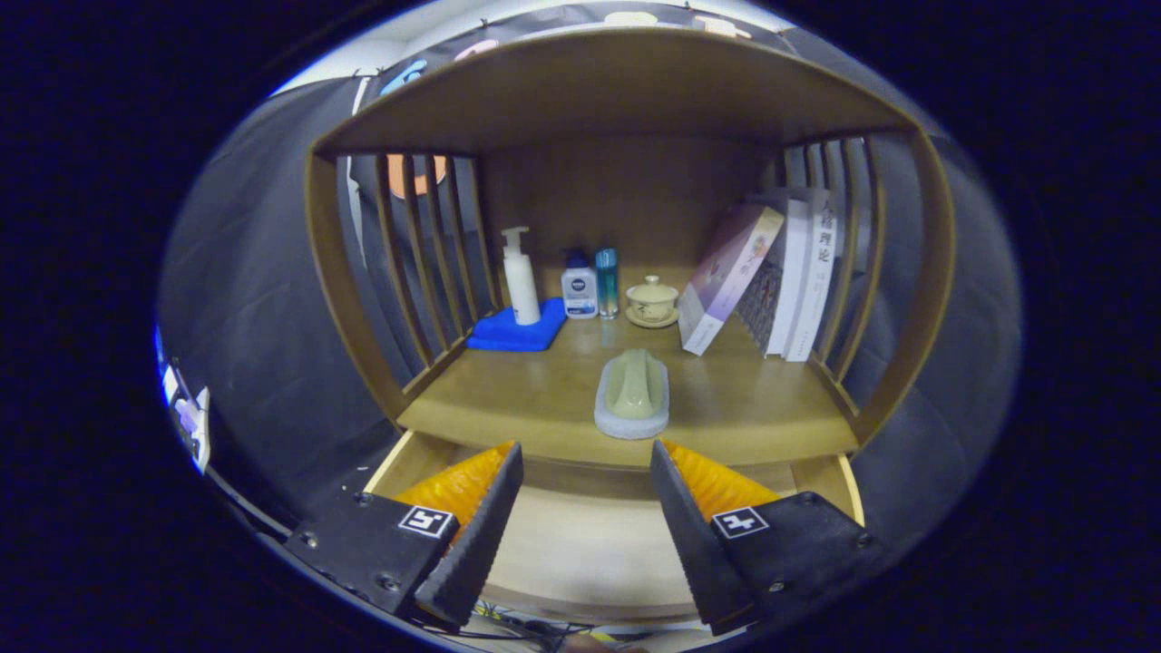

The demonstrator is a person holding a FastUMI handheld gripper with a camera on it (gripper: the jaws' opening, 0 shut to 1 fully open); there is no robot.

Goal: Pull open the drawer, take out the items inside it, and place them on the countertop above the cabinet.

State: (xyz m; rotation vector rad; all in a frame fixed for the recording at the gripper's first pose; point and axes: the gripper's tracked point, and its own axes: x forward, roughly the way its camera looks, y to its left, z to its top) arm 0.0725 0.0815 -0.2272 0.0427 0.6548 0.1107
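The drawer point(580, 544) stands pulled open below the wooden countertop point(508, 399), and the pale floor I see between my fingers is bare. A green-handled scrub brush with a white base point(633, 395) lies on the countertop near its front edge, just beyond my fingertips. My gripper point(586, 458) is open above the drawer with nothing between its fingers.
At the back of the countertop stand a white pump bottle point(521, 277) on a blue cloth point(517, 331), two small bottles point(580, 286), a lidded teacup on a saucer point(652, 301) and several leaning books point(771, 272). Slatted side walls and a shelf roof enclose the space.
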